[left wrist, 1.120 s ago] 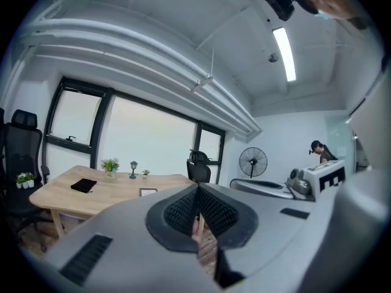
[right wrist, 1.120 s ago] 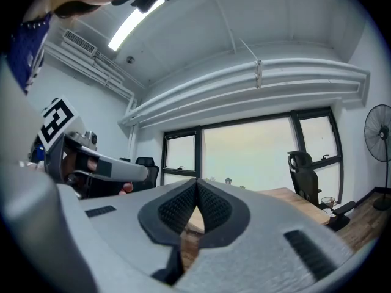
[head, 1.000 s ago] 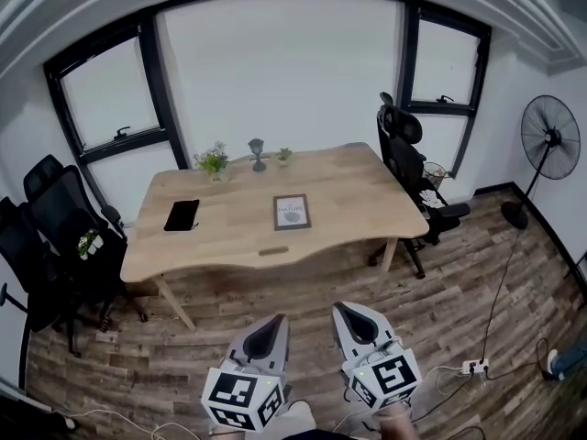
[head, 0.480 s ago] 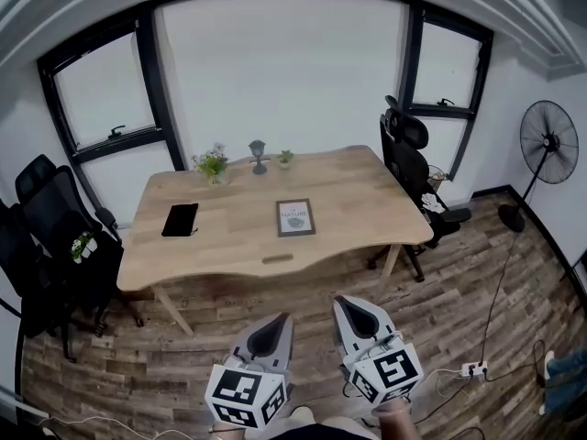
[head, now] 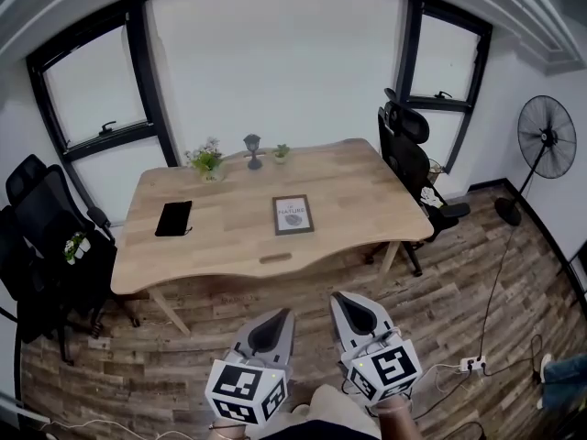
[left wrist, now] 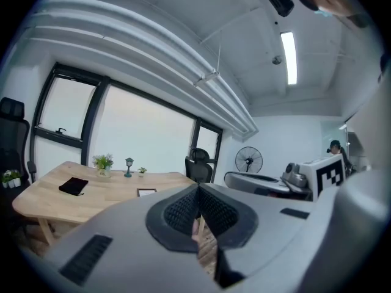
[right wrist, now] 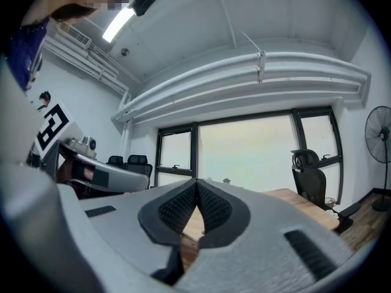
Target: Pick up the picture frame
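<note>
**Both tongs pressed shut, picture frame flat on the table ahead of you**

You stand on a wood-plank floor (head: 477, 282) facing a wall of black-framed windows (head: 275, 62). The wooden table (head: 367, 204) stands between you and them. To your left, black office chairs (head: 41, 236) stand crowded by the table's end. Another black office chair (head: 408, 149) stands at its right end, and a pedestal fan (head: 548, 140) stands beyond it near the right wall.

You hold both tongs low over the floor, side by side and short of the table's near edge, aimed toward it. The left tongs (head: 275, 319) have their ribbed pads pressed together with nothing between them. The right tongs (head: 350, 305) are pressed together the same way, and they too pinch nothing. Each gripper view shows the two dark pads meeting in a closed seam.

The picture frame (head: 293, 214) lies flat near the middle of the table, a little toward your side and well apart from both tongs. A flat black case (head: 173, 218) lies to its left, apart from it. Along the far edge a leafy potted plant (head: 205, 161), a small lantern ornament (head: 253, 150) and a smaller potted plant (head: 281, 153) stand in a row. A white power strip (head: 472, 365) lies on the floor at your lower right.
</note>
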Action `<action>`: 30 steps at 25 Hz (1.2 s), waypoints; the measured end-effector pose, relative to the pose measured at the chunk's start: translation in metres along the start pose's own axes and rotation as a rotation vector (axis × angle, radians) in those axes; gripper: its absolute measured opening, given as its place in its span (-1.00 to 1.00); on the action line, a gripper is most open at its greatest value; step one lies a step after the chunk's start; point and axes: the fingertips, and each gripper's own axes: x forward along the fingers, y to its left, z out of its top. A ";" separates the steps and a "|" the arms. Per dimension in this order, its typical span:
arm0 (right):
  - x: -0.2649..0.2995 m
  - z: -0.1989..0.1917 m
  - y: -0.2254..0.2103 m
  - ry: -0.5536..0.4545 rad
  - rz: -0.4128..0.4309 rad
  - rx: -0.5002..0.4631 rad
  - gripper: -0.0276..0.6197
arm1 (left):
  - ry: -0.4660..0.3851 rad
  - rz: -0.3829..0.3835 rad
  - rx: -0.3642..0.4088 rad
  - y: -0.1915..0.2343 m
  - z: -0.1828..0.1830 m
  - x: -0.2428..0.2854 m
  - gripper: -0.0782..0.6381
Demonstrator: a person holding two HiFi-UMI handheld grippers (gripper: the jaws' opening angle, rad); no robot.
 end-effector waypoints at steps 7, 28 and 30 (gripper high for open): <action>0.013 -0.003 -0.010 0.003 -0.009 0.002 -0.91 | 0.005 -0.013 -0.003 0.006 0.001 0.016 -0.77; 0.064 -0.014 -0.050 0.005 0.007 0.003 -0.91 | 0.006 -0.002 -0.007 0.034 0.008 0.075 -0.77; 0.070 -0.014 -0.056 0.006 0.008 0.002 -0.91 | 0.008 -0.001 -0.007 0.037 0.009 0.083 -0.77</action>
